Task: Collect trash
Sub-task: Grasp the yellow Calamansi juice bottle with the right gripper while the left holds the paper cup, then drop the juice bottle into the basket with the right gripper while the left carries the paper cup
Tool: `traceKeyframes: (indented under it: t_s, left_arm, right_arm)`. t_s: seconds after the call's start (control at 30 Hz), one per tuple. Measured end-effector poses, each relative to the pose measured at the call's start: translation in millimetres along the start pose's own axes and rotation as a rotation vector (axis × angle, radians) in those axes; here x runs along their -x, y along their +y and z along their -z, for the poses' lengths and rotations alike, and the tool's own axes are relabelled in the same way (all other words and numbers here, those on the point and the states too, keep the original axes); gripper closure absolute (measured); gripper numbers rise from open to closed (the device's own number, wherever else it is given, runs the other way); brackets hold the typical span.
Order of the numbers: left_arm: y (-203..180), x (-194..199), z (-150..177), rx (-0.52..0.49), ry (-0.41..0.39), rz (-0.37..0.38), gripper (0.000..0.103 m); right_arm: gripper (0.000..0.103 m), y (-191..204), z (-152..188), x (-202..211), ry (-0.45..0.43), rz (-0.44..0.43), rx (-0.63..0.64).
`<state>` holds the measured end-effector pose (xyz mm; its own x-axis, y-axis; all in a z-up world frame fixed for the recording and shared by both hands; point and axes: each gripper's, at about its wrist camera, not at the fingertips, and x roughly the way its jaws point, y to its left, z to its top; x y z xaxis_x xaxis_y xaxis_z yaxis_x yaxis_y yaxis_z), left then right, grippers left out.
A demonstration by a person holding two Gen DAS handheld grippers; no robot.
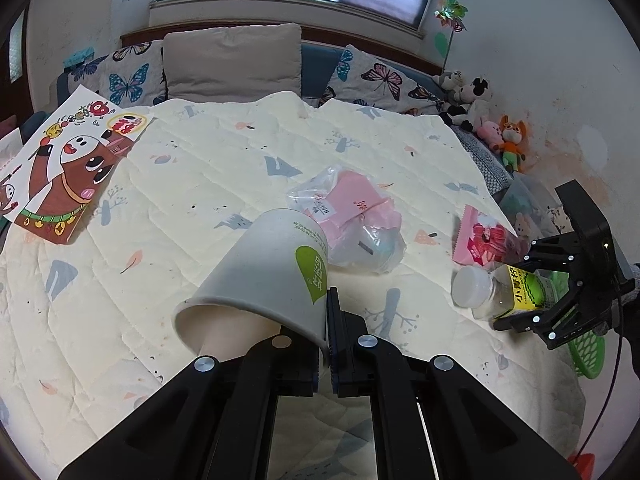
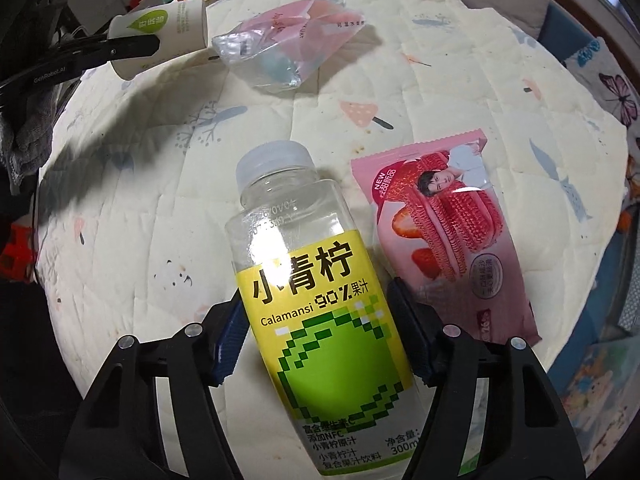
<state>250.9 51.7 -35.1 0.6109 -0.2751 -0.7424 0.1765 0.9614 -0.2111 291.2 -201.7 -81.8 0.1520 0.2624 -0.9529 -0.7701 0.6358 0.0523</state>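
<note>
On a quilted bed, the left gripper [image 1: 326, 332] pinches the rim wall of a paper cup [image 1: 264, 276], held tipped on its side. Right of it lie a clear plastic bag [image 1: 352, 220] and a pink snack wrapper [image 1: 482, 240]. The right gripper [image 2: 320, 332] straddles a plastic juice bottle [image 2: 316, 280] lying on the quilt, its pads at the label's sides.

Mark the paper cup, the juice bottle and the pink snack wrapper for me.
paper cup [image 1: 264, 276], left wrist view, on its side wall.
juice bottle [image 2: 320, 312], right wrist view, on its yellow label.
pink snack wrapper [image 2: 444, 224], right wrist view, on its printed front.
</note>
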Motion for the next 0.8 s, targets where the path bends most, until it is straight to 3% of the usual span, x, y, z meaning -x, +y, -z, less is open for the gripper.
traceKeyframes:
  t_s: [0.2,0.43,0.8]
  left_arm:
    - [-7,9,2,-0.01,-0.011,0.026,0.099]
    - [-26,25,7,-0.037,-0.023,0.066,0.099]
    - [-92,41,20,-0.15,-0.028,0.186,0.099]
  right_arm:
    - [0.04,15,11,8,-0.021,0.02,-0.065]
    - [0.043,29,43,29,-0.094,0.052,-0.226]
    - [0.045,70,100,58,-0.224,0.118,-0.405]
